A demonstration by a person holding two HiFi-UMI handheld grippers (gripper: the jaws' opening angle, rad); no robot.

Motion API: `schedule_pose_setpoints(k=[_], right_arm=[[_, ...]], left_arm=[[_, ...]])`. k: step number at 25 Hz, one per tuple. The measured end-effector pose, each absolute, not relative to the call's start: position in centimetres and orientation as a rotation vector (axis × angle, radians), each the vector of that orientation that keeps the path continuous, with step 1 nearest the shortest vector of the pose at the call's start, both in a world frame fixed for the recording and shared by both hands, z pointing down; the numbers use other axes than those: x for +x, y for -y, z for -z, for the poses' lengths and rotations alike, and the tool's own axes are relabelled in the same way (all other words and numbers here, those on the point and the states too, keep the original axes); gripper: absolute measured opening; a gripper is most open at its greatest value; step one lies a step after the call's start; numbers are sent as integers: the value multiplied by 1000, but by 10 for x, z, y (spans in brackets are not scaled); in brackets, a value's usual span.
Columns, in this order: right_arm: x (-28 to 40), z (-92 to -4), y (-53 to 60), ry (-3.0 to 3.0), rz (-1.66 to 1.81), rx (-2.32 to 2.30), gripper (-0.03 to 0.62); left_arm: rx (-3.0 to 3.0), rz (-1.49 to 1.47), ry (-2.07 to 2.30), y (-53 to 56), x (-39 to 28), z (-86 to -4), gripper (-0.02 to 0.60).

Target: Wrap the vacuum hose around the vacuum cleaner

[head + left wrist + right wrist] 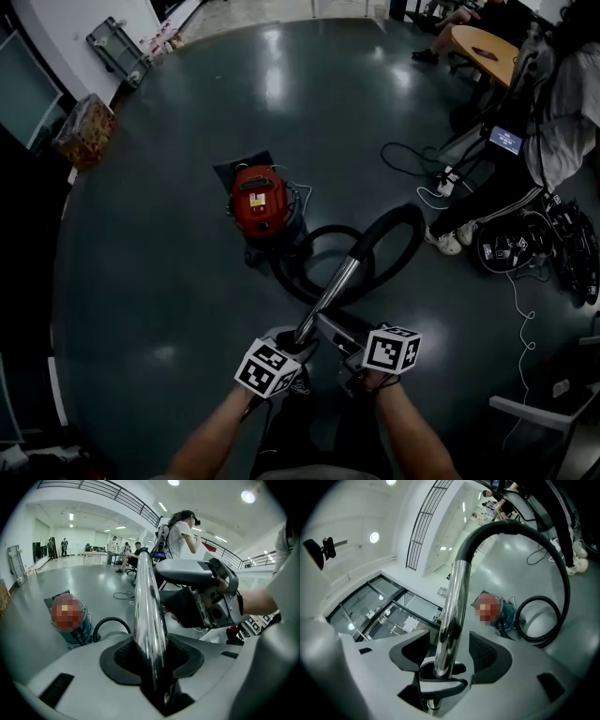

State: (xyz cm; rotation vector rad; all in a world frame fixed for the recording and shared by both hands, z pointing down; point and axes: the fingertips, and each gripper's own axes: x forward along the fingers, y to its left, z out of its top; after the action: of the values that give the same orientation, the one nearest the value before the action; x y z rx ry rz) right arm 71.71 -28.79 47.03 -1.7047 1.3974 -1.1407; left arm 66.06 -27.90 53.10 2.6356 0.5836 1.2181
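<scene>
Your left forearm and right forearm enter from the bottom edge of the head view and converge ahead of you. Both wrists are held low and close together.

The left hand-held gripper points forward and down. Its pads are clamped on the lower end of the chrome wand tube.

The right hand-held gripper sits just beside it, slightly higher on the tube. Its jaws are spread wide, with the tube standing between them and a gap on each side.

From the tube's far end the black hose arches over. It then lies in a loose loop on the floor, not wrapped.

It runs to the red vacuum cleaner, which stands upright beyond.

A person stands far right.
</scene>
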Motion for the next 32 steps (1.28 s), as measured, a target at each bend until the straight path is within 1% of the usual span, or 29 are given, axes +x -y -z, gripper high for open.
schedule_pose_setpoints(k=[5, 6, 8, 13, 16, 17, 18, 19, 20, 28, 32], right_arm=[[712, -486, 310, -1391, 1122, -1688, 241], [709, -487, 313, -1395, 1118, -1696, 204], [704, -489, 316, -1387, 1125, -1713, 192], [695, -494, 318, -1352, 1162, -1770, 186], [687, -496, 314, -1366, 1190, -1813, 186], [685, -498, 310, -1370, 1203, -1830, 186], [684, -499, 306, -1371, 1217, -1848, 186], [684, -502, 302, -1370, 1228, -1865, 186], [685, -504, 297, -1367, 1238, -1882, 186], [698, -531, 264, -1356, 1303, -2001, 186], [711, -541, 249, -1402, 1352, -2071, 187]], left_arm=[[2592, -1184, -619, 273, 657, -538, 138], [2589, -1186, -629, 273, 656, -539, 138], [2586, -1190, -640, 276, 651, -540, 140], [2573, -1179, -658, 275, 640, -545, 140], [2608, -1219, -741, 271, 628, -549, 141], [2613, -1240, -789, 270, 623, -550, 158], [2610, -1264, -838, 270, 617, -551, 203], [2600, -1294, -879, 272, 610, -553, 234], [2589, -1326, -909, 274, 602, -556, 247], [2539, -1448, -950, 293, 574, -573, 258], [2530, -1472, -969, 286, 576, -573, 258]])
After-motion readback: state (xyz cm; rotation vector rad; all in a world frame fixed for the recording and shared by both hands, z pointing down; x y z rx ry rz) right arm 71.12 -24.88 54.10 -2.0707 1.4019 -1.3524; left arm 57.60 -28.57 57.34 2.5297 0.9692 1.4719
